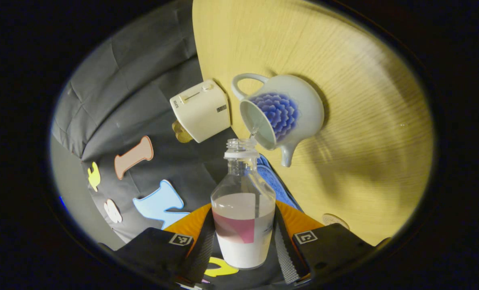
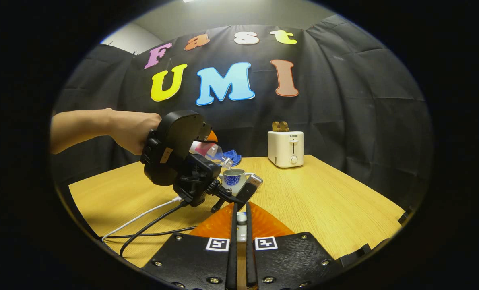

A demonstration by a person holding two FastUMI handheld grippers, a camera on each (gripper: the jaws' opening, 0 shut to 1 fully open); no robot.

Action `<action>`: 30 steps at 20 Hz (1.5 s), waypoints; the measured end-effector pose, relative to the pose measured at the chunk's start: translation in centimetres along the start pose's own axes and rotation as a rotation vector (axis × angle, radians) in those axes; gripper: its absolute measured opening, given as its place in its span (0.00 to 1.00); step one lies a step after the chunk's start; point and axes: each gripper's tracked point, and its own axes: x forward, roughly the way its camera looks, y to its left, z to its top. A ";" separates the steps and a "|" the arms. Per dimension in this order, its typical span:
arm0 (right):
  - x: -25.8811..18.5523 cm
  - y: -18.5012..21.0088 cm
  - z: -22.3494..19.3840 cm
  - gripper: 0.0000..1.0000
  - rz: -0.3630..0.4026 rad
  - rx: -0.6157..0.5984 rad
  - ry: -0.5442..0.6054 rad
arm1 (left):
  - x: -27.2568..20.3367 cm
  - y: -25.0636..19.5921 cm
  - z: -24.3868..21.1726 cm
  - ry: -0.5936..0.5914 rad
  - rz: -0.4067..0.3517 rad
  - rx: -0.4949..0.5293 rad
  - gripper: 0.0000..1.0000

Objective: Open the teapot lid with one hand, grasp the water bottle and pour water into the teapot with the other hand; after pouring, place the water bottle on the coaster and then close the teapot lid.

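The left gripper (image 1: 243, 237) is clenched on the water bottle (image 1: 243, 217), tipped so its open mouth sits at the rim of the teapot (image 1: 281, 114) on the wooden table (image 1: 364, 121), a thin stream running in. The right gripper (image 2: 241, 225) has its fingers nearly together around what looks like the teapot lid's knob (image 2: 242, 218), though it is small. A toaster (image 2: 285, 148) stands behind.

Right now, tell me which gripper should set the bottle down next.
Left. The left gripper is shut on the water bottle, which is tipped at the open teapot. The right gripper is busy pinching the teapot lid.
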 end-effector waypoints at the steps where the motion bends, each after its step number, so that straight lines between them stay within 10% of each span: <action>1: 0.0 0.0 -0.1 0.09 0.000 0.000 0.001 | 0.0 0.1 0.0 0.002 0.004 0.009 0.83; 22: -0.1 -0.1 0.0 0.09 0.001 0.001 0.004 | -0.5 1.8 0.5 0.019 0.007 0.135 0.83; 27: -0.4 -0.2 0.1 0.08 0.004 0.008 -0.007 | -0.1 1.0 0.8 -0.008 0.010 0.053 0.70; 30: -0.4 -0.2 0.1 0.09 0.005 0.005 -0.010 | 0.3 0.0 0.5 -0.017 -0.002 -0.031 0.84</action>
